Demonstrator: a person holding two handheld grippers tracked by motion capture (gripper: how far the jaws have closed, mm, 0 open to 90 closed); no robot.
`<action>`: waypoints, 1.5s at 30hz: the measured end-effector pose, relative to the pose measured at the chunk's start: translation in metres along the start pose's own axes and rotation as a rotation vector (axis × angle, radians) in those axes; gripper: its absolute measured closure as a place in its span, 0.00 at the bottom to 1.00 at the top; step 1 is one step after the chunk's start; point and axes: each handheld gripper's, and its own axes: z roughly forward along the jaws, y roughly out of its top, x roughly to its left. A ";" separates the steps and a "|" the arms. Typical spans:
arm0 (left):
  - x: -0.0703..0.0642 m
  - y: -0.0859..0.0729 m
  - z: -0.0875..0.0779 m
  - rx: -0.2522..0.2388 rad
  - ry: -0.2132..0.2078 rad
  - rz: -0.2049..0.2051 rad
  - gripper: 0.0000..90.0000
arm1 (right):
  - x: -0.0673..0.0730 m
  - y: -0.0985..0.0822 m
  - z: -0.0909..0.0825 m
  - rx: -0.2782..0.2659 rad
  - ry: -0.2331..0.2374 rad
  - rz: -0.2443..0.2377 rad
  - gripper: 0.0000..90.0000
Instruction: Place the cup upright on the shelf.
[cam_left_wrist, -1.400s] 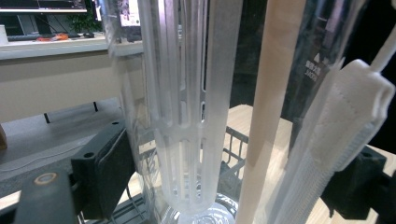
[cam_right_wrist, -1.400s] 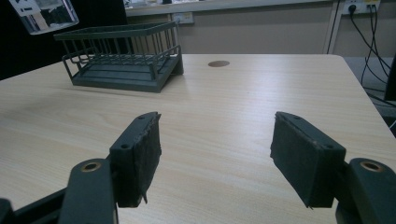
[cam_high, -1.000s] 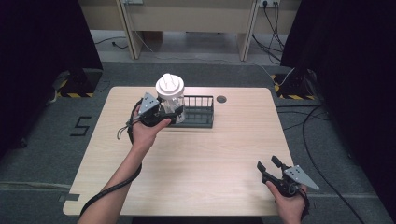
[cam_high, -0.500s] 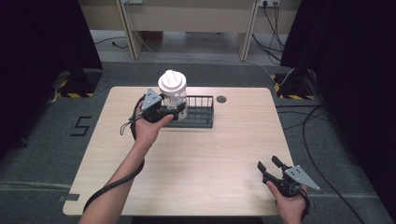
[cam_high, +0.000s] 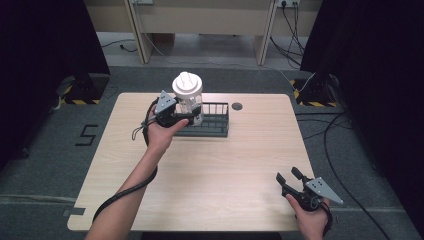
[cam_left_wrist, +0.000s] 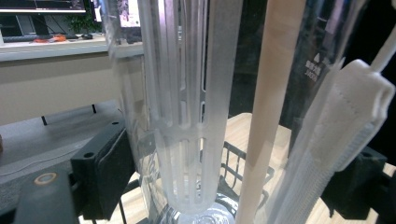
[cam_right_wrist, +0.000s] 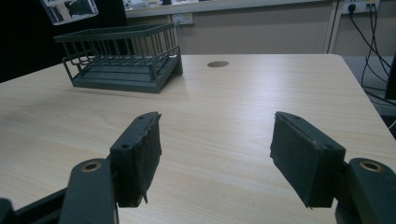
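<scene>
A: Two jaws of your left gripper (cam_high: 186, 118) stand on either side of the clear jar (cam_high: 190, 104), pads against its wall as far as the left gripper view shows; treat the jar as clamped. Inside it you can see a white slotted insert (cam_left_wrist: 187, 116) and a white strap (cam_left_wrist: 341, 135) hanging down its side.

B: Where is the jar relative to the rack?

A: It is at the left end of the dark wire rack (cam_high: 212, 122), upright, with its white lid (cam_high: 187, 84) on top. Whether its base rests in the rack or is held just above it cannot be told from these views.

B: And your right gripper (cam_high: 289, 178)?

A: Its jaws are spread wide and hold nothing. It hovers over the near right corner of the table (cam_high: 240, 165), well apart from the rack.

B: How far along is the work?

A: Judged from this: the grasp on the jar is made, so the pick is done. What is left is either seating the jar in the rack or carrying it clear, then releasing. The right gripper has no part in it yet.
</scene>
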 end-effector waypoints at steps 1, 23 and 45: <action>0.000 0.000 0.001 0.001 0.000 0.000 0.17 | 0.000 0.000 0.000 0.000 -0.001 0.000 0.37; 0.004 0.001 0.018 0.012 0.009 -0.011 0.17 | 0.000 0.000 0.000 -0.001 0.002 0.001 0.38; 0.011 0.000 0.038 0.033 0.030 -0.028 0.17 | -0.001 0.000 -0.001 -0.002 0.006 0.007 0.38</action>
